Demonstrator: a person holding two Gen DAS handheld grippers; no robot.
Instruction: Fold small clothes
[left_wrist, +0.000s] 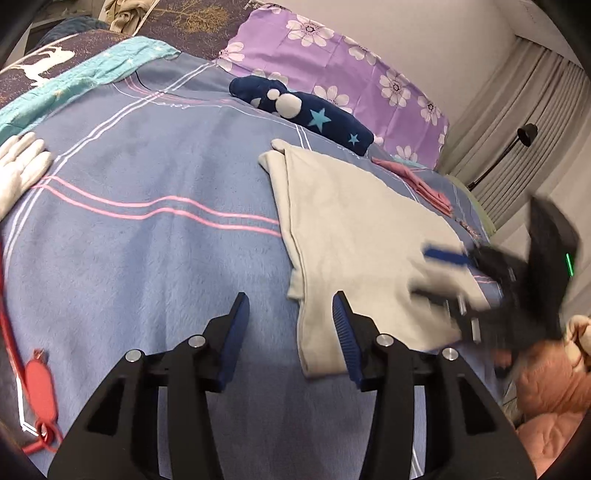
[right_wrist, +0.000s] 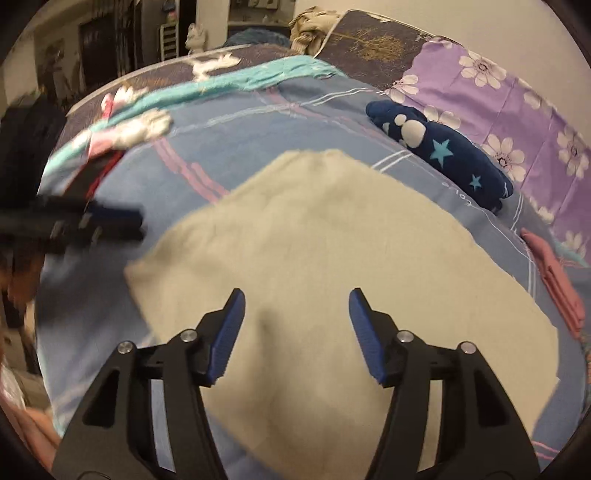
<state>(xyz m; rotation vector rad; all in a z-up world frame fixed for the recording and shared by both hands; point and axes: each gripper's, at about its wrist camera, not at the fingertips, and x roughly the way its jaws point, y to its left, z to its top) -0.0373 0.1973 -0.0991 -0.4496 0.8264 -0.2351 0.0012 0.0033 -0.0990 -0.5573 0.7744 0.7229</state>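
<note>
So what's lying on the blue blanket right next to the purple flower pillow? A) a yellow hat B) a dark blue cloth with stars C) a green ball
B: a dark blue cloth with stars lies beside the purple flower pillow.

Both wrist cameras look steeply down along their tongs, close over the bed (left_wrist: 147, 240); both views share the cream cloth (left_wrist: 351, 229) and purple pillow (right_wrist: 498, 110).
</note>
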